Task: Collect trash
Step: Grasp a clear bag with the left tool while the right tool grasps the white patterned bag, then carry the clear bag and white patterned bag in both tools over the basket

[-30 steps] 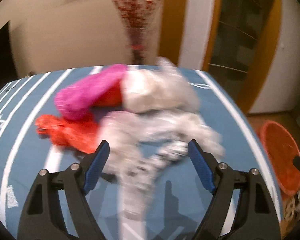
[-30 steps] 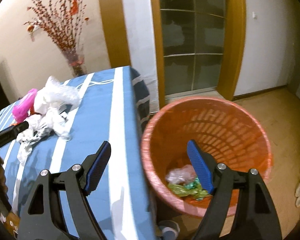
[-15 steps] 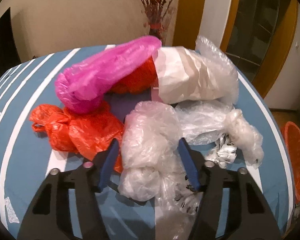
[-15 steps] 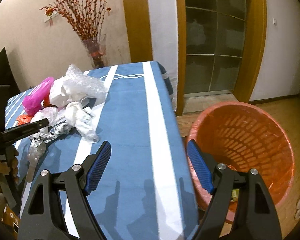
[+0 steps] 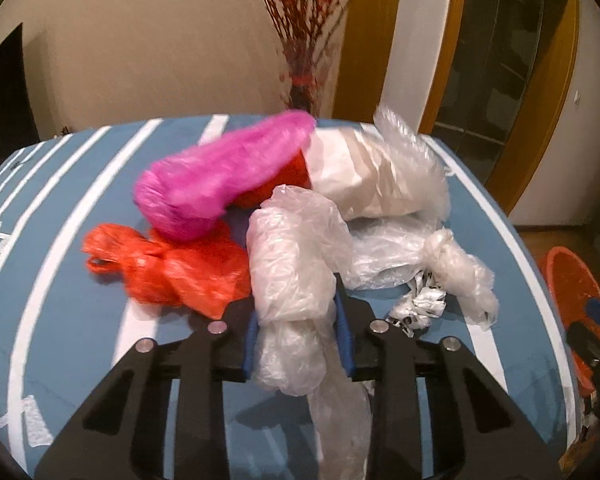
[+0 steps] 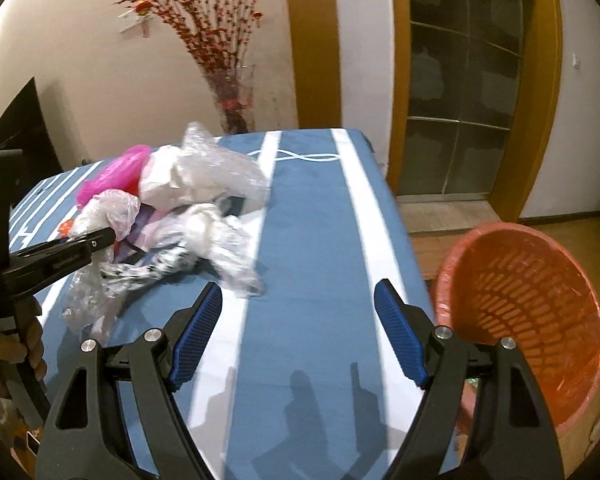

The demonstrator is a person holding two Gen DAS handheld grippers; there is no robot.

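A heap of plastic bags lies on the blue, white-striped table (image 5: 80, 240). My left gripper (image 5: 298, 300) is closing its jaws on a crumpled clear plastic bag (image 5: 296, 248), which bulges between the blue pads. Around it lie a pink bag (image 5: 220, 176), an orange bag (image 5: 168, 268), a white bag (image 5: 364, 176) and a knotted clear bag (image 5: 452, 264). My right gripper (image 6: 298, 292) hangs open over the table's near right part, nothing between its fingers. The orange trash basket (image 6: 532, 292) stands on the floor to the right of the table.
A vase of red-berried branches (image 6: 228, 92) stands behind the table by the wall. A glass door with a wooden frame (image 6: 464, 80) is at the back right. A hand (image 6: 28, 344) holds the left gripper's handle at the left edge.
The left gripper's jaws have narrowed from wide apart to pinching the clear bag. The right gripper swung left, from over the basket to over the table.
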